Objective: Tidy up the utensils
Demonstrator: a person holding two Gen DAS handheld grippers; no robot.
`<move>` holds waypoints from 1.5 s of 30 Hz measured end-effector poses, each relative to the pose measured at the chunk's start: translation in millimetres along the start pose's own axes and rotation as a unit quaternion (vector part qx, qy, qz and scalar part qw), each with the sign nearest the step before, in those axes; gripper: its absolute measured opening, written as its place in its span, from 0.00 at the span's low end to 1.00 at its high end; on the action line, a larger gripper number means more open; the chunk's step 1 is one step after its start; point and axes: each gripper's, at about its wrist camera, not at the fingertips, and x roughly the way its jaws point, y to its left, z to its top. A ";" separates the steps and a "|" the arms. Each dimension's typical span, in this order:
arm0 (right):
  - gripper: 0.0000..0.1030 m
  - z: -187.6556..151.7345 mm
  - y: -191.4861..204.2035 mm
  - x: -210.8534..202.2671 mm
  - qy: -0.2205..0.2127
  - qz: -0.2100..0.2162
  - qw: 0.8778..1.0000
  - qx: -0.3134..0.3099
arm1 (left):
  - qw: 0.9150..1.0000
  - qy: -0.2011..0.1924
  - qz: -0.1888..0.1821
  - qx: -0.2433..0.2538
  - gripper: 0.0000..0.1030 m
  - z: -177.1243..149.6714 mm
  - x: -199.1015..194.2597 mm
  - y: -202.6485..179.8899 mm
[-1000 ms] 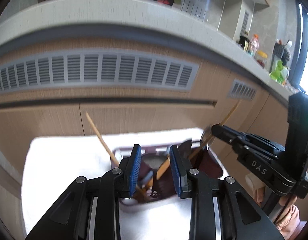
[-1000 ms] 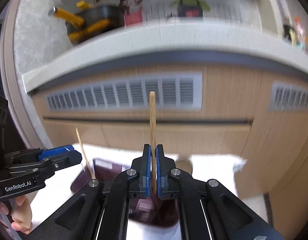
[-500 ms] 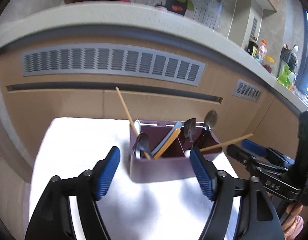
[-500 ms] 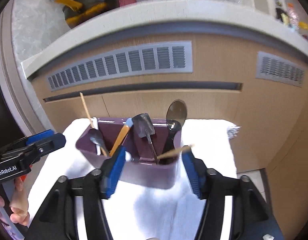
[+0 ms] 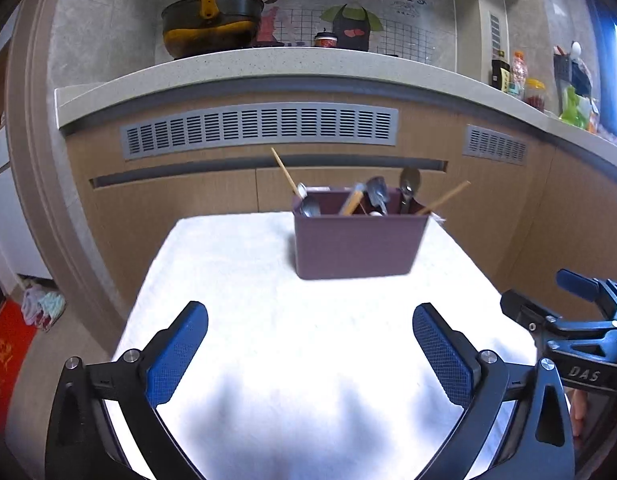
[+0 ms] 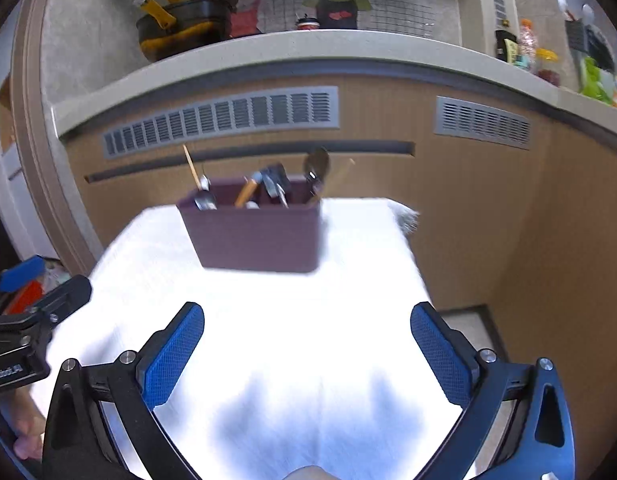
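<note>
A dark purple utensil holder stands upright at the far end of the white-clothed table. Spoons, a dark spatula, an orange-handled tool and wooden chopsticks stick out of its compartments. My left gripper hovers over the near part of the cloth, well short of the holder. Its jaws are opening wide with nothing between them. My right gripper is likewise back from the holder, jaws opening and empty. Each gripper appears at the edge of the other's view: the right gripper, the left gripper.
Behind the table runs a wooden cabinet front with grey vents under a stone counter. A black pot sits on the counter, and bottles and jars stand at the right. Floor with a red mat lies to the left.
Both grippers pulled back from the holder and their jaws spread wide. The right one let go of the chopstick, which now leans out of the holder's right end.
</note>
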 end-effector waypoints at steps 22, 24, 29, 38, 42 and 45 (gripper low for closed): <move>1.00 -15.7 -4.5 -20.3 0.003 -0.001 1.000 -0.003 | 1.000 0.016 0.000 -0.013 1.00 -13.2 -12.1 -9.6; 1.00 -15.5 -4.1 -20.0 0.003 -0.001 1.000 -0.004 | 1.000 0.019 0.000 -0.013 1.00 -13.6 -11.3 -9.5; 1.00 -15.6 -3.3 -19.8 0.003 -0.003 1.000 -0.004 | 1.000 0.020 -0.002 -0.011 1.00 -13.0 -10.8 -9.1; 1.00 -15.7 -2.6 -20.9 0.002 -0.002 1.000 -0.009 | 1.000 0.021 -0.003 -0.008 1.00 -13.1 -10.9 -9.7; 1.00 -15.6 -3.7 -20.7 0.003 -0.002 1.000 -0.008 | 1.000 0.022 -0.002 -0.005 1.00 -13.5 -11.2 -11.7; 1.00 -15.7 -4.7 -20.9 0.002 -0.002 1.000 -0.008 | 1.000 0.023 -0.002 -0.005 1.00 -13.7 -11.2 -12.0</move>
